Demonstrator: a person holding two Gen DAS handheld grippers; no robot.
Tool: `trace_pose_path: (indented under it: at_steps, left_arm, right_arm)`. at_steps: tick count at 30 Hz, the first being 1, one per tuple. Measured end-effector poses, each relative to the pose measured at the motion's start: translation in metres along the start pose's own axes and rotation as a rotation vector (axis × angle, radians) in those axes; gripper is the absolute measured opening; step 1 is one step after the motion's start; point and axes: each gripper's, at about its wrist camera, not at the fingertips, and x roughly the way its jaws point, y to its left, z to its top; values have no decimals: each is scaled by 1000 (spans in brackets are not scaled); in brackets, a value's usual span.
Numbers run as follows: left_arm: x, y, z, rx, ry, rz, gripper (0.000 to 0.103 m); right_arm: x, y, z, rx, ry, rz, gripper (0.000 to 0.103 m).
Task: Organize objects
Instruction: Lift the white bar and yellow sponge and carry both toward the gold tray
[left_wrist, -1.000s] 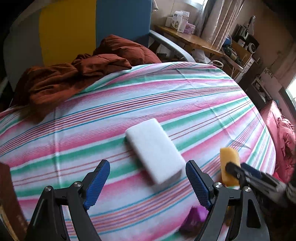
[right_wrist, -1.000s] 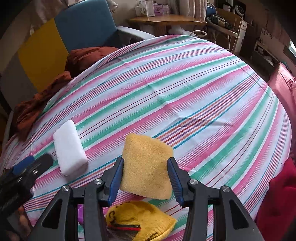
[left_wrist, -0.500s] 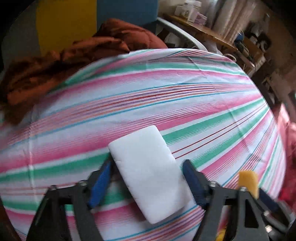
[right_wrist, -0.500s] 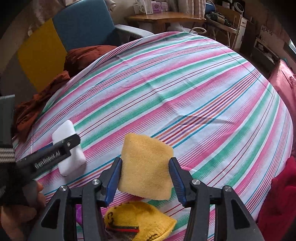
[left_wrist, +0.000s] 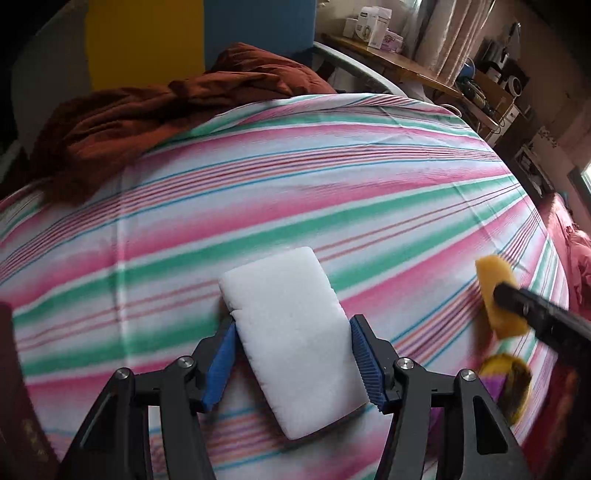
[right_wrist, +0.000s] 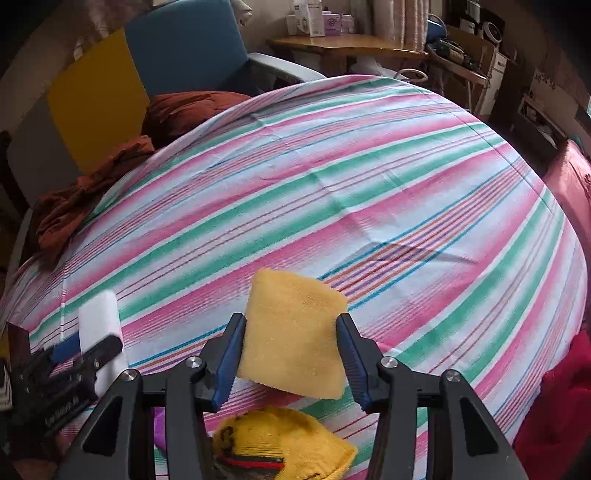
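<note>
A white foam block (left_wrist: 295, 332) lies on the striped tablecloth (left_wrist: 295, 192). My left gripper (left_wrist: 295, 347) has closed onto it, both blue pads touching its long sides. The block also shows in the right wrist view (right_wrist: 101, 325). My right gripper (right_wrist: 291, 343) is shut on a yellow sponge (right_wrist: 293, 332) and holds it above the cloth. The sponge shows at the right of the left wrist view (left_wrist: 496, 295).
A yellow knitted hat (right_wrist: 280, 443) with something purple (right_wrist: 162, 424) beside it lies near the front edge. A rust-brown cloth (left_wrist: 155, 110) is heaped at the far left. A dark book (left_wrist: 18, 398) stands at the near left. A red cloth (right_wrist: 554, 406) lies at the right.
My left gripper moved forward over the white block and closed its jaws on it. My right gripper kept hold of the yellow sponge and barely moved.
</note>
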Motion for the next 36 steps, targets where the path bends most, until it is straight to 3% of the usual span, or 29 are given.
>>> trace_pose_path:
  at_steps: [9, 17, 28, 36]
  left_arm:
    - [-28, 14, -45, -24, -61, 72, 61]
    - [-80, 6, -78, 18, -199, 74, 61]
    - [-134, 3, -92, 42, -317, 66, 61]
    - [-154, 4, -102, 51, -358, 56, 61]
  right_arm:
    - [-5, 23, -3, -109, -52, 19, 50]
    - [-15, 36, -6, -168, -107, 56, 50]
    - [-21, 44, -11, -205, -130, 56, 50]
    - [-22, 52, -15, -244, -138, 46, 50]
